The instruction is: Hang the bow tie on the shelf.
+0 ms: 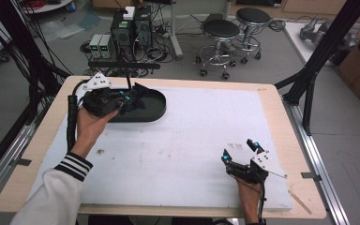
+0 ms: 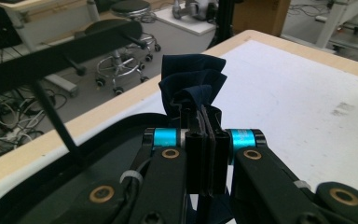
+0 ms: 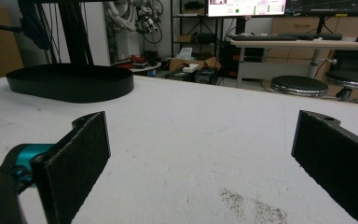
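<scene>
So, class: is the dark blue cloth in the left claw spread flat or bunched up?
Bunched up. The dark blue cloth rises in crumpled folds from the shut left claw, above the black tray.

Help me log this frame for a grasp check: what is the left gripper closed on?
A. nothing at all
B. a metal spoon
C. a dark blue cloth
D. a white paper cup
C: in the left gripper view the left gripper has its jaws pressed together on a bunched dark blue cloth, which sticks up above them over the black tray.
</scene>
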The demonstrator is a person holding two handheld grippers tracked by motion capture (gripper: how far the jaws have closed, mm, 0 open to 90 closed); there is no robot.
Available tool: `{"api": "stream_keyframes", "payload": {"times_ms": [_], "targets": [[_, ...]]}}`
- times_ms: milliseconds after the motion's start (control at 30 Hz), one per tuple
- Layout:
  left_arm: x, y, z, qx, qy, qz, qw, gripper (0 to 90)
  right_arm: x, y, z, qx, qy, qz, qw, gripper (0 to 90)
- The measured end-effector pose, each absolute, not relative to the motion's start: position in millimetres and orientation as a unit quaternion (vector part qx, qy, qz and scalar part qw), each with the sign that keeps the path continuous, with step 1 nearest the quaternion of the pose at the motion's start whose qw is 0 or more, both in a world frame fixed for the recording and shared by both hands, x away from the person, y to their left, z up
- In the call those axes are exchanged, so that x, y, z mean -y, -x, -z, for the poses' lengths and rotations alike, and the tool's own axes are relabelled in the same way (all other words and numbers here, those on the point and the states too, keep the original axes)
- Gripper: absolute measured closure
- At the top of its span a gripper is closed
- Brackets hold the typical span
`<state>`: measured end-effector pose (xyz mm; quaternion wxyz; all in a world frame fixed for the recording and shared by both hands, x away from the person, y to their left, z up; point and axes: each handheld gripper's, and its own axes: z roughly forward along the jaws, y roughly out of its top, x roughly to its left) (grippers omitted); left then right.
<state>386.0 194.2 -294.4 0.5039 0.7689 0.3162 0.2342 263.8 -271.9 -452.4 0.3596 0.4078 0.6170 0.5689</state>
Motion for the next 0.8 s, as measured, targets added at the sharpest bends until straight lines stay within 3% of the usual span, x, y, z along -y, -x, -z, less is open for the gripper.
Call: {"api": "stream_keyframes", "payload": {"times_ms": [800], "targets": [[-231,-435,270,-0.325,-0.745,-0.282,0.510,88.2,272,-264,452,-0.617,-0.408,-0.568,0.360,3.2]]}}
